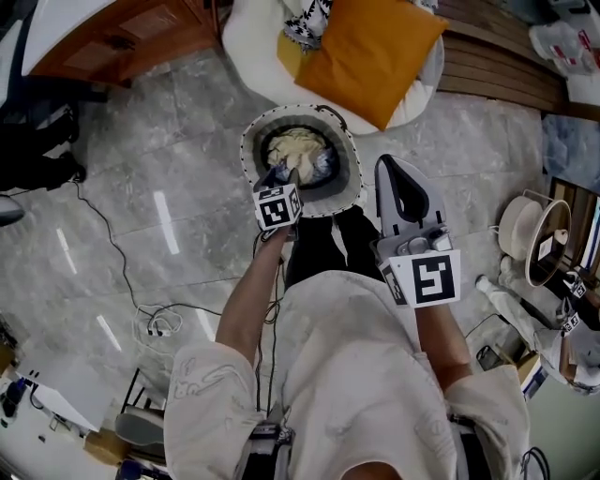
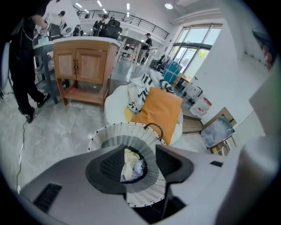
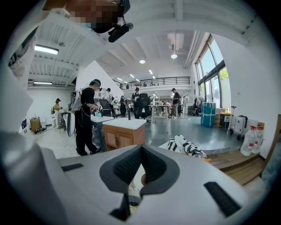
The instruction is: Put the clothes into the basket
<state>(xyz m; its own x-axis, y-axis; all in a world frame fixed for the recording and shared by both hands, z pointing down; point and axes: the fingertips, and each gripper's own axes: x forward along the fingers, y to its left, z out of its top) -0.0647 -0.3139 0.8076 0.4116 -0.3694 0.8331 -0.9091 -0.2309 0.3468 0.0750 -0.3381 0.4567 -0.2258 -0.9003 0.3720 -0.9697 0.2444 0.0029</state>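
Left gripper (image 1: pixel 281 176) points steeply down, jaws wide apart, nothing between them; right gripper (image 1: pixel 387 164), just right of it, sits nearer level, jaw tips together

Cream patterned shirt (image 1: pixel 356 375); grey left claw (image 1: pixel 281 174), right claw (image 1: pixel 392 169)

One woven basket (image 1: pixel 300 113); two pieces of clothing showing inside, one cream piece (image 1: pixel 292 148) and one bluish piece (image 1: pixel 324 162); one orange cushion (image 1: pixel 375 52); one black-and-white patterned cloth (image 1: pixel 309 19); one white round seat (image 1: pixel 251 47); one wooden cabinet (image 1: pixel 122 37) with two doors (image 2: pixel 90 66); two grippers, the left gripper (image 1: pixel 284 174) and the right gripper (image 1: pixel 392 164); two marker cubes, a left cube (image 1: pixel 277 206) and a right cube (image 1: pixel 427 278); one spool (image 1: pixel 536 234); one tangle of cable (image 1: pixel 155 323); one person in black (image 3: pixel 85 116) beside the cabinet; a few more people farther back, too small for a sure count.
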